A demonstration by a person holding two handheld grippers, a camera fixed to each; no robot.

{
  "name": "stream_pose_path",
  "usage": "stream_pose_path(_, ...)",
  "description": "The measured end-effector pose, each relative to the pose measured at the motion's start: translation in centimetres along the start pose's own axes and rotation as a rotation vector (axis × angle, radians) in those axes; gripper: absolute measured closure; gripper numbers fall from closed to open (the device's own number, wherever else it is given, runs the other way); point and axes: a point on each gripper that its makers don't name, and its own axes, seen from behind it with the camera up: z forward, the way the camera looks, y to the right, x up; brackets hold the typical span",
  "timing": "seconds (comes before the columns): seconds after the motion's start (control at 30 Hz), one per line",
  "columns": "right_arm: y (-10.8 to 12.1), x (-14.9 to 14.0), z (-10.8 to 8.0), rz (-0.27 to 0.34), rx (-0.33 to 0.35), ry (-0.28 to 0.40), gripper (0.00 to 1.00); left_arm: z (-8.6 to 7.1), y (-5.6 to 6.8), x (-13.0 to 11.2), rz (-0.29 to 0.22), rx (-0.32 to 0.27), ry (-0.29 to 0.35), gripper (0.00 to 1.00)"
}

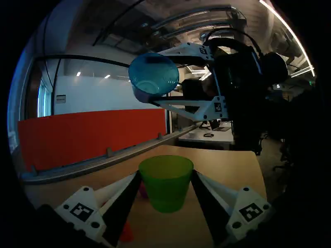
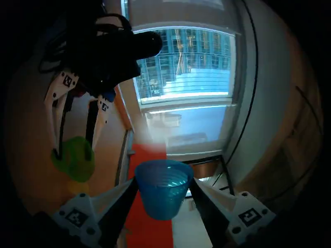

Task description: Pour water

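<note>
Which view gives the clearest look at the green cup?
The left gripper view: the green cup sits close and sharp between the fingers of the left gripper, rim and side both plain. The right gripper view shows the cup farther off, small and blurred, held in that same gripper.

Opposed views, sharing green cup [image 1: 166, 184], blue cup [image 1: 153, 77]

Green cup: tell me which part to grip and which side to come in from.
Grip the side wall of the green cup just under the rim, coming in level from opposite sides, as the left claw does. It is upright and widens upward, so it likely won't slip down, and its mouth is left clear.
</note>
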Motion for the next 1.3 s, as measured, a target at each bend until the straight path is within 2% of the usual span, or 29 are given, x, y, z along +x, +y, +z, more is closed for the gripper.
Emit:
stream_pose_path(0.4, -0.3, 1.0, -1.2, 0.406, -0.025, 0.050, 0.11, 0.0, 0.0, 0.0, 0.002, 0.005, -0.001, 0.14)
stream_pose_path(0.6, -1.1, 2.1, -1.4, 0.661, -0.001, 0.068, 0.11, 0.0, -0.1, 0.1, 0.005, 0.008, -0.001, 0.14)
stream_pose_path(0.8, -0.5, 3.1, -1.7, 0.899, 0.012, 0.102, 0.11, -0.1, -0.2, 0.3, 0.008, 0.012, 0.000, 0.14)
stream_pose_path(1.07, -0.8, 4.0, -2.0, 1.115, 0.056, 0.109, 0.11, -0.3, -0.4, 0.6, 0.007, 0.019, 0.003, 0.14)
stream_pose_path(1.3, -1.1, 4.0, -2.1, 1.239, 0.090, 0.109, 0.11, -0.3, -0.5, 0.7, 0.009, 0.020, 0.006, 0.14)
